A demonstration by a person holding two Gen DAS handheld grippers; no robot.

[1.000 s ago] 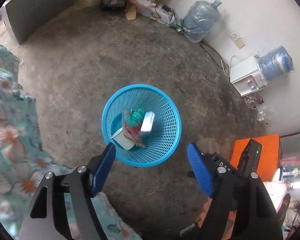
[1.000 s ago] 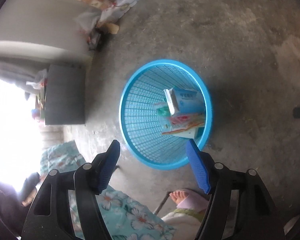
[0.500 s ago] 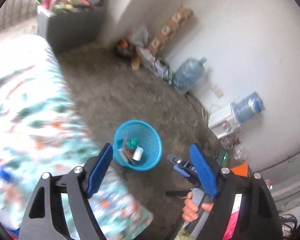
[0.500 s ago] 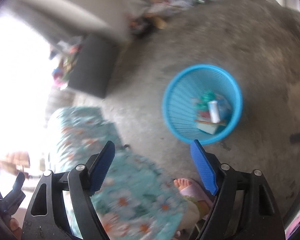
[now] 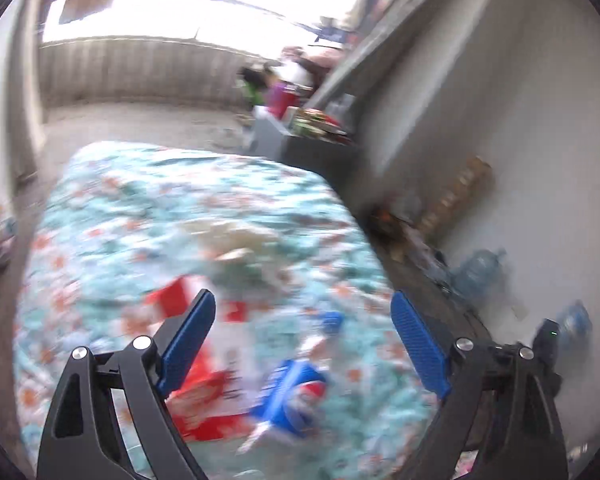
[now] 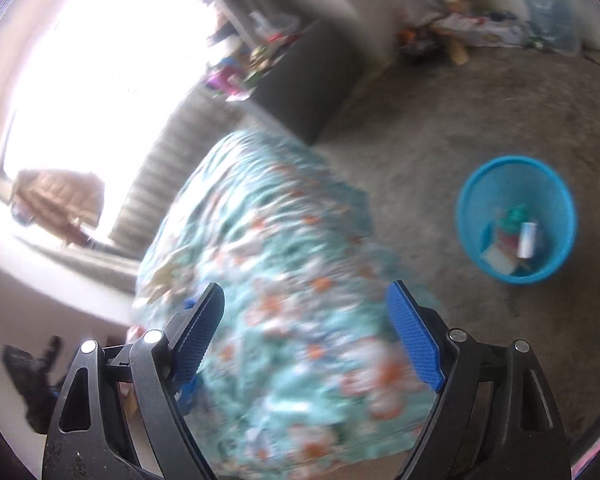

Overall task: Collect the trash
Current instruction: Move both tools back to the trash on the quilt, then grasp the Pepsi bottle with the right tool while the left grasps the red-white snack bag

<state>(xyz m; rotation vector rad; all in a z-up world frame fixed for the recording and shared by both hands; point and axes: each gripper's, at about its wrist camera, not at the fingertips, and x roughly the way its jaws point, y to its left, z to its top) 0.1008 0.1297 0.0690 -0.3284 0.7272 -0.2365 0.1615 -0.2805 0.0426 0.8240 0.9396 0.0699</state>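
Note:
Both views are blurred by motion. My left gripper (image 5: 304, 344) is open and empty above a table with a teal flowered cloth (image 5: 140, 208). On the cloth lie a red and white wrapper (image 5: 204, 384), a blue, white and red package (image 5: 296, 396) and a crumpled beige piece (image 5: 236, 240). My right gripper (image 6: 304, 336) is open and empty over the same cloth (image 6: 268, 248). The blue mesh trash basket (image 6: 472, 188) stands on the floor at right, with several pieces of trash (image 6: 516, 240) inside.
A grey cabinet (image 5: 300, 148) with clutter on top stands behind the table. Large water bottles (image 5: 480, 264) and clutter lie along the white wall. A bright window (image 6: 100, 60) is at the left. The concrete floor (image 6: 440, 112) surrounds the basket.
Both grippers have swung away from above the basket toward the cloth-covered table. The basket has left the left wrist view and slid to the right in the right wrist view.

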